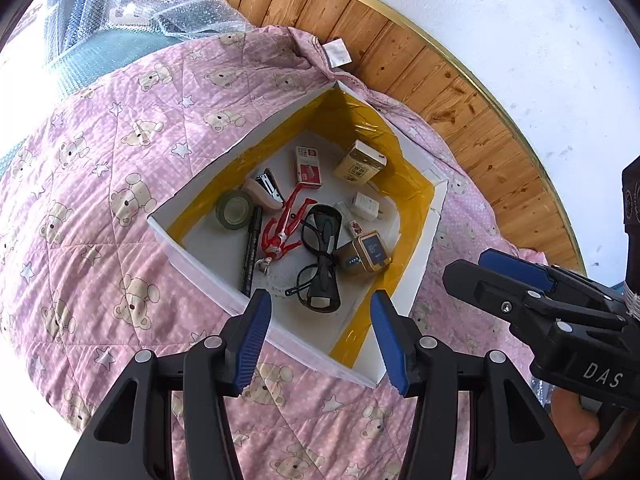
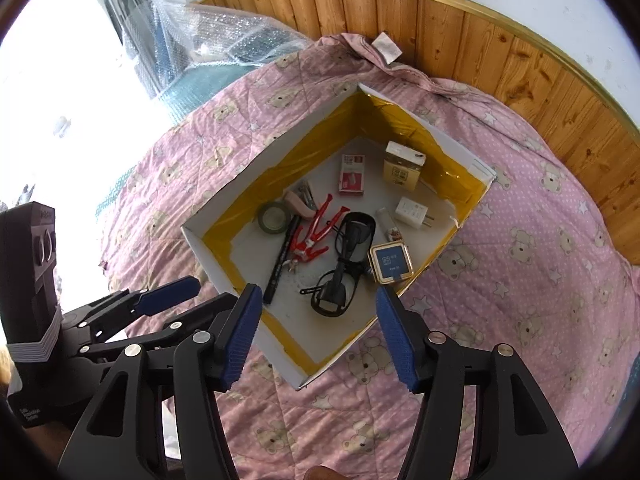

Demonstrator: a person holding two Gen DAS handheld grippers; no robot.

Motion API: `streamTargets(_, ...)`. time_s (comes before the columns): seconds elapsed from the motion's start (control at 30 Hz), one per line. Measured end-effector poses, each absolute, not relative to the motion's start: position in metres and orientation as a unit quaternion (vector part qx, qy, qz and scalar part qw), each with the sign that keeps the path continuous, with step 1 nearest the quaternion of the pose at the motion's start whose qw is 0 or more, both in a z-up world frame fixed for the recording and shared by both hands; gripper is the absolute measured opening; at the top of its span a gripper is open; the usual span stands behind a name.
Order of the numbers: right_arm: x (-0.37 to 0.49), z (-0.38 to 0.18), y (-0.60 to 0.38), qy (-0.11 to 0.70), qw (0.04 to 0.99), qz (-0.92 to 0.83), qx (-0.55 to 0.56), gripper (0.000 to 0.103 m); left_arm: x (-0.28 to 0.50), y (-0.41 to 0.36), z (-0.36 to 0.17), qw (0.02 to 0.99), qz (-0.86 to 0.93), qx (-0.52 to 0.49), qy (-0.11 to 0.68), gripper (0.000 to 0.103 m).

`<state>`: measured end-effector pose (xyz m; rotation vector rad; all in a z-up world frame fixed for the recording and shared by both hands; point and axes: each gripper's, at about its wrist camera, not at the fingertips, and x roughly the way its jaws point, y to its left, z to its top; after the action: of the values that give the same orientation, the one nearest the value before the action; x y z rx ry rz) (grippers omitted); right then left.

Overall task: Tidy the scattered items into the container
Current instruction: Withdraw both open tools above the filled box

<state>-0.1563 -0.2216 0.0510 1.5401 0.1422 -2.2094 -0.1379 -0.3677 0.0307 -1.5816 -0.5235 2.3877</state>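
Observation:
A white box (image 1: 200, 246) (image 2: 280, 156) with yellow tape along its inner walls sits on a pink bear-print quilt. Inside lie black glasses (image 1: 320, 256) (image 2: 344, 264), a red figure (image 1: 286, 224) (image 2: 316, 234), a black marker (image 1: 252, 250) (image 2: 282, 258), a tape roll (image 1: 235, 210) (image 2: 274, 217), a stapler (image 1: 264, 192), a red-and-white packet (image 1: 308, 166) (image 2: 352, 174), a yellow carton (image 1: 359, 166) (image 2: 402, 166), a white charger (image 1: 366, 206) (image 2: 414, 212) and a gold-rimmed tin (image 1: 370, 250) (image 2: 390, 262). My left gripper (image 1: 320, 332) hangs open above the box's near edge, empty. My right gripper (image 2: 318, 328) is open and empty too.
The pink quilt (image 1: 100, 200) (image 2: 520, 260) covers the bed all around the box. Bubble wrap (image 1: 140, 4) (image 2: 208, 32) lies at the far left. A wooden headboard (image 1: 460, 96) (image 2: 480, 40) and a white wall run along the far side.

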Motion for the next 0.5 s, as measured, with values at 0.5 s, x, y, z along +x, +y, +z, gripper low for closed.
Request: streamTargets(0.5,-0.155,0.056,-0.222,0.086,0.229,-0.805,0.541,0.065,-0.138,-0.354,0.027,0.117,0.813,-0.546,-0.168,0.053)
